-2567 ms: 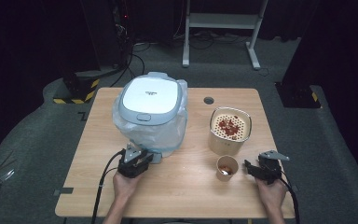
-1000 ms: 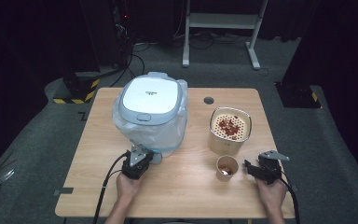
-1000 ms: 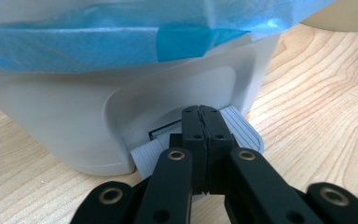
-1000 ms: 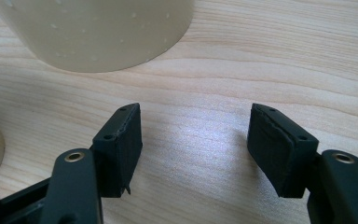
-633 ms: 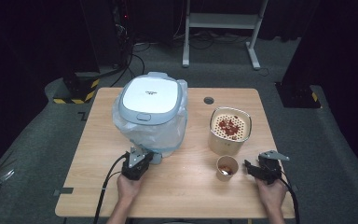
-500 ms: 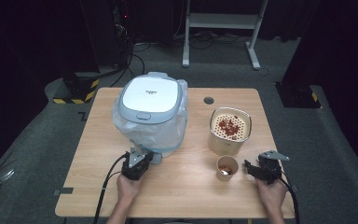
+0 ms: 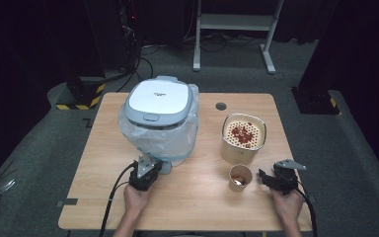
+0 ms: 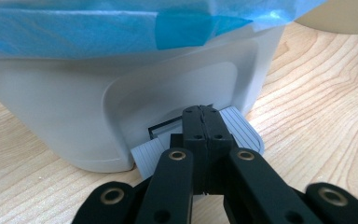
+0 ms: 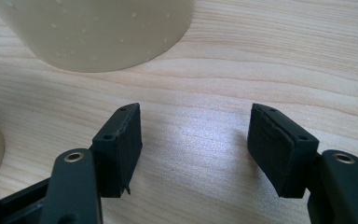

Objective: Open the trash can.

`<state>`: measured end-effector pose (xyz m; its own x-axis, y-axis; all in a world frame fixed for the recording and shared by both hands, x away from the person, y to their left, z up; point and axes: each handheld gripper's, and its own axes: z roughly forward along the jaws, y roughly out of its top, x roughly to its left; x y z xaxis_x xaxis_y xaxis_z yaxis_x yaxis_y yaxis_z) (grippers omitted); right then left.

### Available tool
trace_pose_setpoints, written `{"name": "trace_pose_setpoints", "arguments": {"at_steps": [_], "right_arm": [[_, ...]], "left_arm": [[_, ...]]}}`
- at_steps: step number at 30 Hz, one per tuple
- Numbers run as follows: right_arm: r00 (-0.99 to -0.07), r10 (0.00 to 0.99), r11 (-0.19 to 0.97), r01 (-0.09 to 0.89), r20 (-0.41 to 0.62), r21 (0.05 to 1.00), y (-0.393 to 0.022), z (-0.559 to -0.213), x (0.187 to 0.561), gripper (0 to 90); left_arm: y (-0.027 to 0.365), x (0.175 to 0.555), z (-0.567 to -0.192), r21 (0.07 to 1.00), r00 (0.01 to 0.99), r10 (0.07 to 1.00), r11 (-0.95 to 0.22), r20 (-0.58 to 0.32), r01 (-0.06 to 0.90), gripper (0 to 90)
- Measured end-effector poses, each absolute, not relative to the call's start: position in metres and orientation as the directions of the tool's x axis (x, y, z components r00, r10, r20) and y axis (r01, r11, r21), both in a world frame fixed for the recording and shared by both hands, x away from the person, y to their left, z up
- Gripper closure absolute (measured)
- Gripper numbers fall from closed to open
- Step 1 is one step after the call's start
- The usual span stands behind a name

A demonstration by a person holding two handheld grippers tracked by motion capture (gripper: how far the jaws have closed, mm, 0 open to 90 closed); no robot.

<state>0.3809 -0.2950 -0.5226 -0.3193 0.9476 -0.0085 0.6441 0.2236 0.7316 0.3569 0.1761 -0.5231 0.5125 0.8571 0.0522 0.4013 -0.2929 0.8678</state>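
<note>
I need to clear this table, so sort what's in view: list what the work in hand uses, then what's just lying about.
In use:
- left gripper, fingers shut against the grey ribbed tab
- white bin with its blue liner

Lying about:
- right gripper, open over bare table
- cream container
- small paper cup

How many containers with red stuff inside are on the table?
2. A big cream pot stands on the right side of the table, with red bits on its holed insert. A small paper cup sits just in front of it. None seem hidden.
</note>
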Motion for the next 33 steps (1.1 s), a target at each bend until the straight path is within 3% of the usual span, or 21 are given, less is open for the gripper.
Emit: {"name": "trace_pose_setpoints", "arguments": {"at_steps": [28, 33], "right_arm": [[-0.331, 0.944, 0.235, 0.642, -0.012, 0.730, -0.2952, -0.5224, 0.3797, 35.5], [-0.329, 0.944, 0.230, 0.652, -0.005, 0.722, -0.2948, -0.5224, 0.3785, 26.3]], "left_arm": [[0.1735, 0.3586, -0.5237, 0.848, 0.513, 0.856, -0.319, 0.065, 0.424, 90.0], [0.1726, 0.3592, -0.5238, 0.838, 0.516, 0.854, -0.333, 0.073, 0.432, 90.0]]}}
